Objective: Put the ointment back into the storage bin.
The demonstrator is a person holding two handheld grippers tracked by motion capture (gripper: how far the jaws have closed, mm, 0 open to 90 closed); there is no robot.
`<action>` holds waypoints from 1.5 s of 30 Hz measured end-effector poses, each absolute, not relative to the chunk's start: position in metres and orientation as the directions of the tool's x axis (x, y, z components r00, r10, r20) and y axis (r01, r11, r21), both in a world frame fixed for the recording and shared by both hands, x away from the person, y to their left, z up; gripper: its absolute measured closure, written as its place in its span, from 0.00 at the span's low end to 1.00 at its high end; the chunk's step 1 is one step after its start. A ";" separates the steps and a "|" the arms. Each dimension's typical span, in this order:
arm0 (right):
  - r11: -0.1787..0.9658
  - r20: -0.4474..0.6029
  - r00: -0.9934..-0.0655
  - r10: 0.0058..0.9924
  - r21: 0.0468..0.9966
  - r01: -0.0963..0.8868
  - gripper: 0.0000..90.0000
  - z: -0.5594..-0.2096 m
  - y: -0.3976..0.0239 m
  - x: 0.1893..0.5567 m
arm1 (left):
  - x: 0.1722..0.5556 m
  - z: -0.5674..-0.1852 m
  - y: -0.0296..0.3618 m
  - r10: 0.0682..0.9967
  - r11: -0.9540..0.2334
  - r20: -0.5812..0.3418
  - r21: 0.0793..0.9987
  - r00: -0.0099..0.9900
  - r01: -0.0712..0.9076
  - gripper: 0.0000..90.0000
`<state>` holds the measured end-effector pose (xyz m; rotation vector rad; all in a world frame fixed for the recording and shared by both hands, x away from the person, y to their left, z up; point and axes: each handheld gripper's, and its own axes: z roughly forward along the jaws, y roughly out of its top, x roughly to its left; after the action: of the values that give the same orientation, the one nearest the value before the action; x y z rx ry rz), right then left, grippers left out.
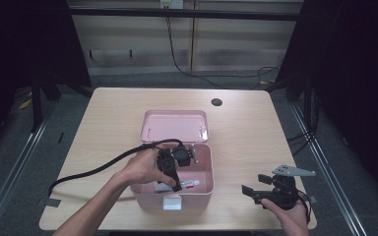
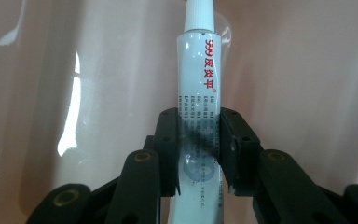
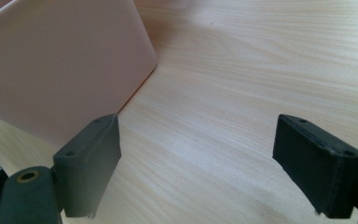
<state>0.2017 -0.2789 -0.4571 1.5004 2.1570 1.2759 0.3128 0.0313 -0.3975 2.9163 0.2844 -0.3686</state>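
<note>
My left claw (image 2: 198,149): clamps tube (image 2: 199,79) inside pink box (image 1: 204,189), likely stowing | right claw (image 3: 209,163): agape, idle over tabletop (image 3: 261,70)

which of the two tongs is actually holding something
The left tongs, down inside the pink box, are shut on the white ointment tube. The right tongs hang open over the bare table.

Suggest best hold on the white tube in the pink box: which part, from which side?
Grip the white tube across its flattened lower body, not the ribbed cap. Come from above into the open pink box, since the tube lies inside it. The left tool already has it there, jaws on opposite sides.
</note>
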 end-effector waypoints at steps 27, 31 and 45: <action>0.094 0.288 -0.449 0.846 0.747 0.658 0.16 -0.458 -0.279 0.202 | 0.313 -0.420 0.019 0.121 -0.978 -0.346 0.117 0.930 0.170 0.78; 0.094 0.289 -0.448 0.846 0.747 0.658 0.16 -0.458 -0.279 0.202 | 0.311 -0.424 0.019 0.121 -0.979 -0.356 0.110 0.927 0.170 0.78; 0.093 0.292 -0.445 0.847 0.741 0.665 0.16 -0.458 -0.279 0.202 | 0.312 -0.435 0.014 0.105 -0.986 -0.383 0.077 0.918 0.145 0.78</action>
<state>0.2020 -0.2795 -0.4582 1.5222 2.1574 1.2732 0.3116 0.0140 -0.4353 2.9743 0.1949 -0.5855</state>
